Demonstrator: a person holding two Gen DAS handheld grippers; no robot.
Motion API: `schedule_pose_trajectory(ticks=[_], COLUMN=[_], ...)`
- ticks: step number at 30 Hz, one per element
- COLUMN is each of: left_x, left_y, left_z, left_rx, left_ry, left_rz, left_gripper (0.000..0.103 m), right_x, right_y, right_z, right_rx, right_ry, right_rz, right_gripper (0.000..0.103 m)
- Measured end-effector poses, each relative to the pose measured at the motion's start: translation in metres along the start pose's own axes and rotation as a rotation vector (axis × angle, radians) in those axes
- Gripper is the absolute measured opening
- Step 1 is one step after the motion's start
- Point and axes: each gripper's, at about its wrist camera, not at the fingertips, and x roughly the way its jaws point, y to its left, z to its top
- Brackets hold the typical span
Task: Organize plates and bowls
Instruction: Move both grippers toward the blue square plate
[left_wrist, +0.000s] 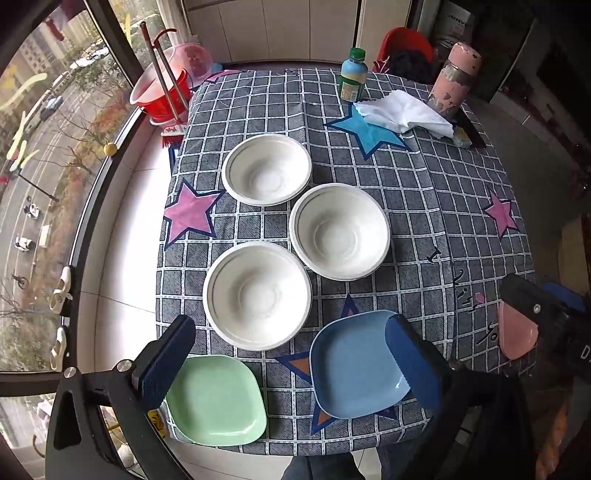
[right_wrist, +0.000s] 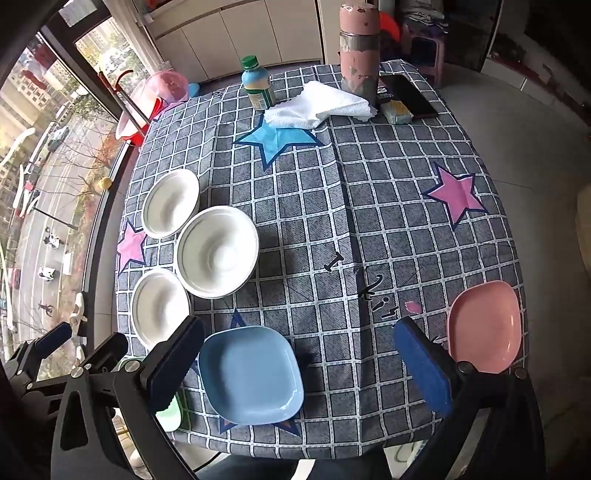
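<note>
L to R along the near edge: green plate (left_wrist: 216, 400), blue plate (left_wrist: 354, 365), pink plate (right_wrist: 484, 321) well apart at right; three white bowls (left_wrist: 256, 295) cluster behind, rims up, round, no long axis. Both claws, left gripper (left_wrist: 291, 365) & right gripper (right_wrist: 299, 365), gape wide, empty, above the table w/ nothing picked yet. Next prob. needs one rim pinched for stacking.

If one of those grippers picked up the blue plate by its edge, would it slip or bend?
The blue plate looks glossy, with a highlight on its rim, so it may slip between pads. It looks rigid and moulded, so bending seems unlikely. It sits flat on the checked tablecloth with a shallow, raised rim, so a push would probably slide it, not tip it.
</note>
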Motion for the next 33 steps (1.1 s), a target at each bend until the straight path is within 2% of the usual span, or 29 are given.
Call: schedule_pose_trajectory(ticks=[10,15,22,33], left_x=[0.002,0.001,-0.001,0.0], left_y=[-0.013,-0.008,-0.009,-0.013], left_z=[-0.001,-0.006,-0.009,-0.008], left_rx=[0.008,0.005,0.007,0.021], left_ry=[0.019,0.025,0.002,0.012], left_rz=[-0.008,-0.004,-0.004,-0.019], left_gripper=[0.103,0.103,0.103,0.103], right_x=[-0.008,-0.009,-0.012,-0.014], right_y=[-0.005,-0.005,-0.006,-0.01], right_z=[-0.001,-0.004,-0.007,-0.012], right_rx=[0.001,-0.008,-0.014,-0.006], right_ry=[0.006,0.016,0.018,0.024], right_rz=[-0.013,-0.014,-0.018,-0.037], right_gripper=[0.103,0.103,0.103,0.103])
